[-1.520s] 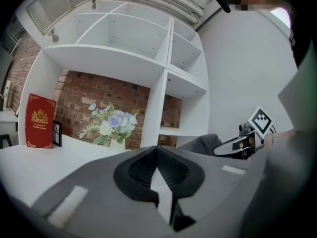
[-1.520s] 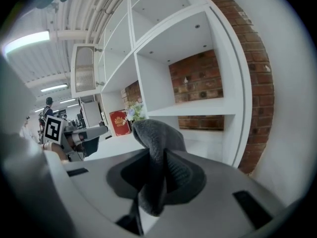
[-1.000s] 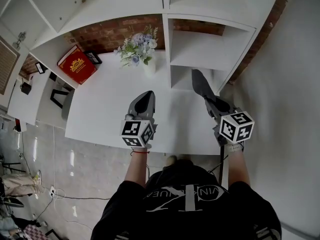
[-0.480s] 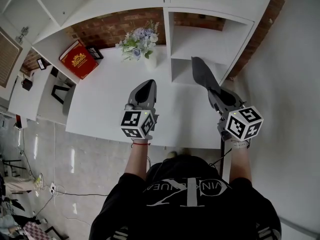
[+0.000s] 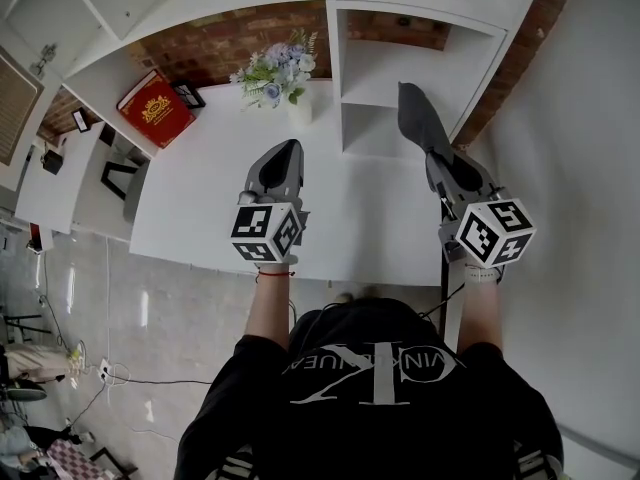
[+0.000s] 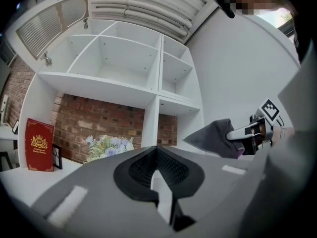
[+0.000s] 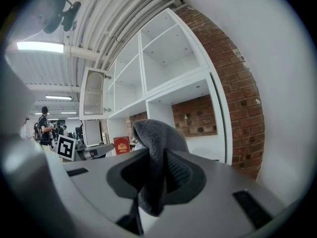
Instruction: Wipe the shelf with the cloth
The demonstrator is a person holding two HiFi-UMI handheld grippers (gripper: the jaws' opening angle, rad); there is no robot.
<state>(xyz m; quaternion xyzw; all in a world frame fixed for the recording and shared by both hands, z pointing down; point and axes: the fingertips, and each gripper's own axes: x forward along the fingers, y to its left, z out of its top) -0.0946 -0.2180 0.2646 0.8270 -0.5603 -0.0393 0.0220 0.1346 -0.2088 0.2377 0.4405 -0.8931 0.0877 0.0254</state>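
A grey cloth (image 5: 417,118) hangs pinched in my right gripper (image 5: 440,157), which is shut on it. In the head view the cloth's free end is raised in front of the lower right compartment of the white shelf unit (image 5: 400,80). The right gripper view shows the cloth (image 7: 156,138) folded between the jaws of that gripper (image 7: 154,158), with the shelf compartments (image 7: 193,103) beyond. My left gripper (image 5: 291,147) hovers over the white desk (image 5: 200,198), shut and holding nothing. The left gripper view shows that gripper (image 6: 157,151) and the cloth (image 6: 214,138) off to its right.
A vase of flowers (image 5: 282,76) stands on the desk left of the shelf's upright panel. A red book (image 5: 154,109) and a small frame (image 5: 187,95) lean against the brick wall. A white wall (image 5: 570,148) closes the right side. A person (image 7: 44,128) stands far off.
The right gripper has carried the cloth farther up toward the shelf compartment. The left gripper has shifted slightly forward and left over the desk.
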